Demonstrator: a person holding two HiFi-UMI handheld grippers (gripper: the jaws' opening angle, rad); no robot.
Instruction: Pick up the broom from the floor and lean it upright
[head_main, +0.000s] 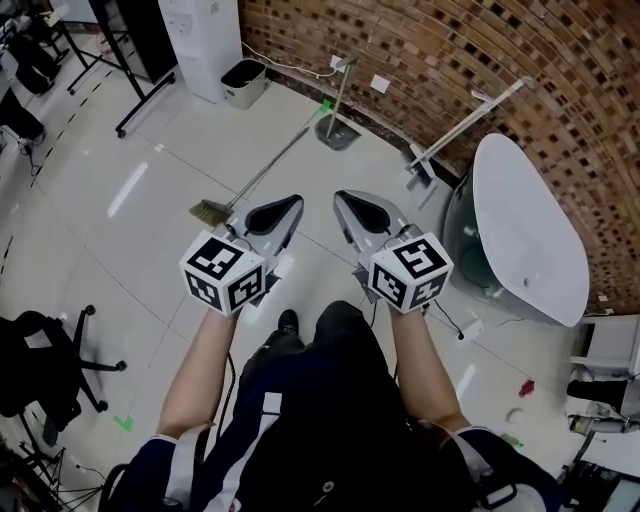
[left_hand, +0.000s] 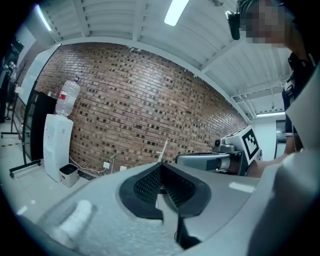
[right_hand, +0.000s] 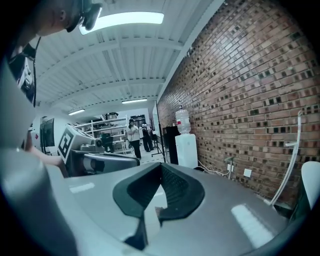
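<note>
Broom on the floor ahead of two empty grippers
The broom (head_main: 211, 210) lies apart, just beyond the left gripper (head_main: 297, 199); its fingers and the right gripper's (head_main: 339, 195) are pressed together.

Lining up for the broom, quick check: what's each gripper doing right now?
Left gripper: closed, empty.
Right gripper: closed, empty.
Broom: lying on the floor, not held.

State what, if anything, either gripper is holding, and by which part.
Nothing is held. The left gripper and right gripper are both shut and empty; the broom lies on the floor ahead, untouched.
</note>
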